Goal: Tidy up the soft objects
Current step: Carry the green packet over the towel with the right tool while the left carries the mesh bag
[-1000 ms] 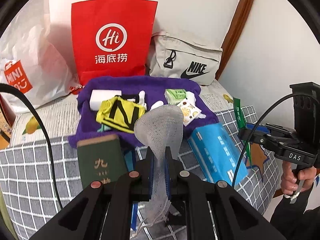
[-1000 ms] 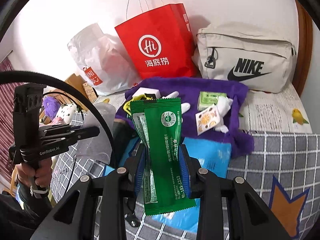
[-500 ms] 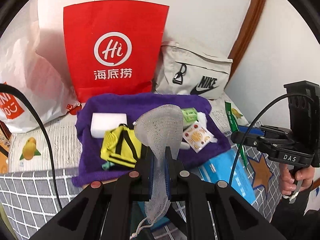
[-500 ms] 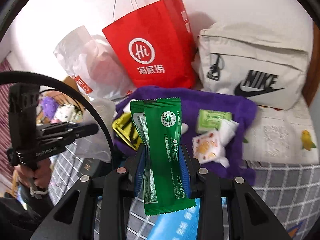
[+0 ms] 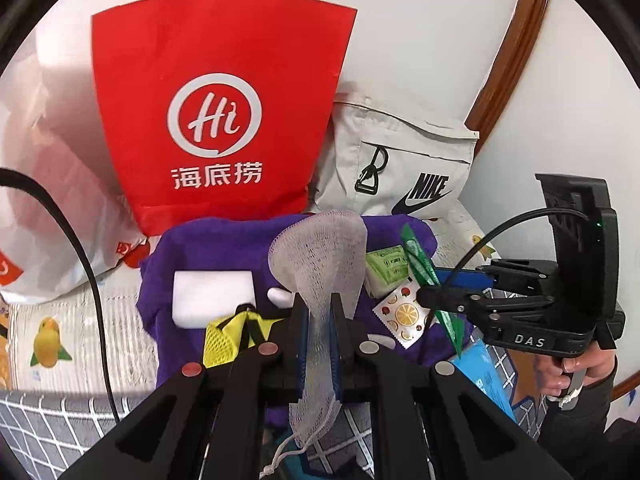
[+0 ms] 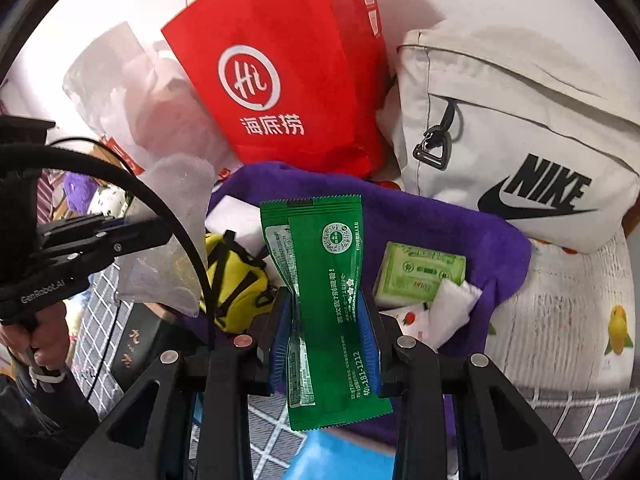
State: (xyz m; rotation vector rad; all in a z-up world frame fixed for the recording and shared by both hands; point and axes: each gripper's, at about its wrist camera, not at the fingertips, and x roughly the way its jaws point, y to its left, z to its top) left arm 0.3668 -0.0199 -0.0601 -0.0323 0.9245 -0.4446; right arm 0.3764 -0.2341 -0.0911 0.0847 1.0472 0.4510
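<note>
Above purple towel (image 5: 224,244), left gripper (image 5: 320,320) clamps white mesh pouch (image 5: 320,264), pouch upright between fingers. Right gripper (image 6: 326,320) clamps green sachet (image 6: 324,280), held over towel. On towel: yellow mesh bag (image 6: 232,276), white sponge (image 5: 212,296), green tissue pack (image 6: 420,272). Red paper bag (image 5: 224,112) stands behind towel.

"Hi" on red bag (image 5: 224,120); "NIKE" on pouch (image 6: 520,132).
</note>
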